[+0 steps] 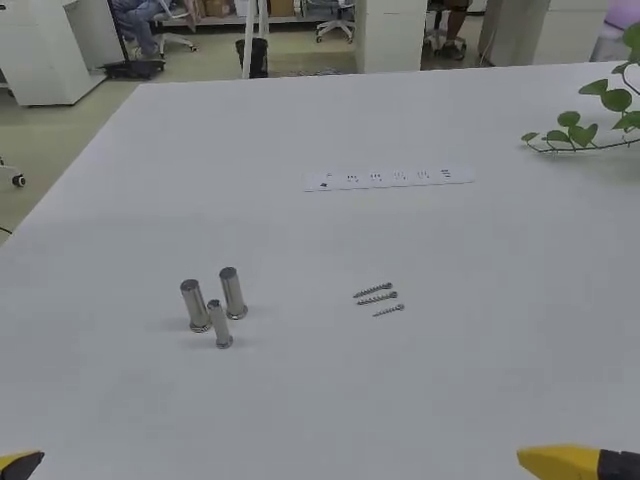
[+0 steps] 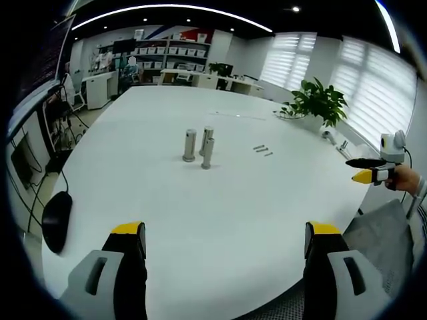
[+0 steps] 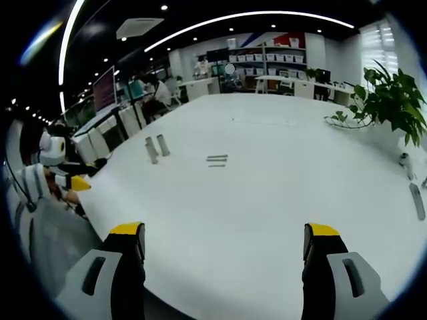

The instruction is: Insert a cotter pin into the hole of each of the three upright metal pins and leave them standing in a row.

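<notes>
Three upright metal pins (image 1: 215,305) stand close together in a cluster on the white table (image 1: 320,400), left of centre. Three small cotter pins (image 1: 378,298) lie side by side to their right. My left gripper (image 2: 225,233) is open and empty, well short of the metal pins (image 2: 200,147) and the cotter pins (image 2: 262,150). My right gripper (image 3: 225,233) is also open and empty, far from the metal pins (image 3: 157,148) and the cotter pins (image 3: 217,160). In the head view, yellow tips of the left gripper (image 1: 18,463) and the right gripper (image 1: 575,462) poke in at the bottom corners.
A white power strip (image 1: 388,178) lies flat on the table beyond the cotter pins. A potted plant (image 1: 600,115) trails over the far right corner. Desks, chairs and a seated person (image 1: 140,25) are past the table's far edge.
</notes>
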